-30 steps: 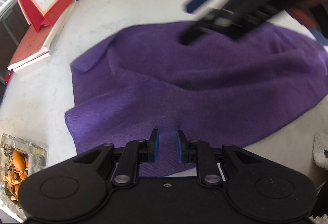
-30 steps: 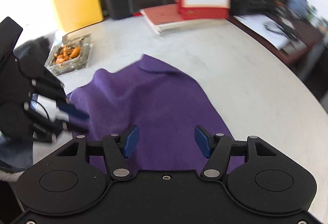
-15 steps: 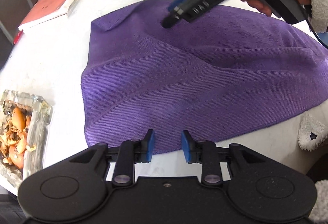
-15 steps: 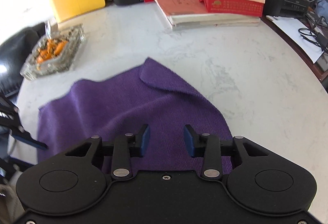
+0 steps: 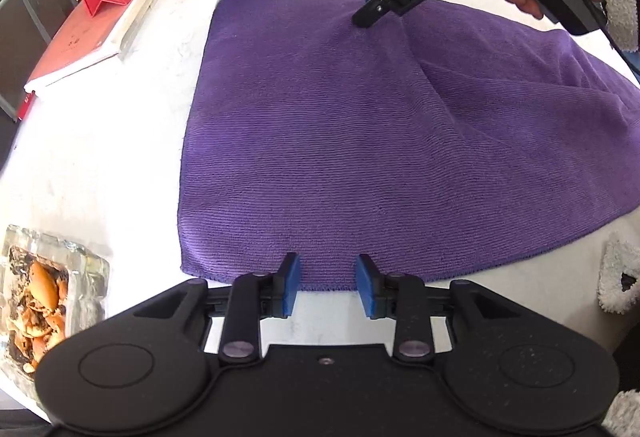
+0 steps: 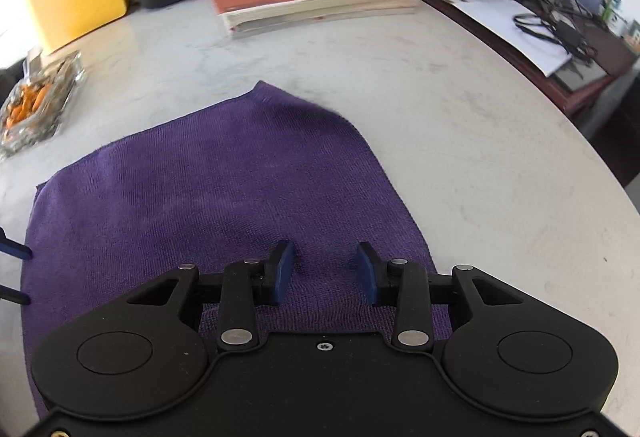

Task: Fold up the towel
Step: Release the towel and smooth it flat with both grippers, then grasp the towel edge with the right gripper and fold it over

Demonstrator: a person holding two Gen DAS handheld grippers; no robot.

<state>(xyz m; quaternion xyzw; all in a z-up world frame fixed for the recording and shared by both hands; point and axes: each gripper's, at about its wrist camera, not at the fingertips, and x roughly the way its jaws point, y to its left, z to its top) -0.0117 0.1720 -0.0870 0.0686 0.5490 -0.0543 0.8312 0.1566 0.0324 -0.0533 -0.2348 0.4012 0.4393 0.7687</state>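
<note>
Since 1 second ago the left gripper [image 5: 326, 279] has parted narrowly off the near hem, the purple towel [image 5: 360, 141] lies flatter on the table [image 5: 100, 141], and the right gripper [image 6: 325, 271] hovers narrowly parted, likely readying a fold.

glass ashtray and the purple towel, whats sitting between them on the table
Nothing: in the left wrist view only bare white tabletop separates the glass ashtray from the purple towel's left edge. The right wrist view shows the same bare gap.

Bright daylight, fisheye-warped edges, slight blur
</note>
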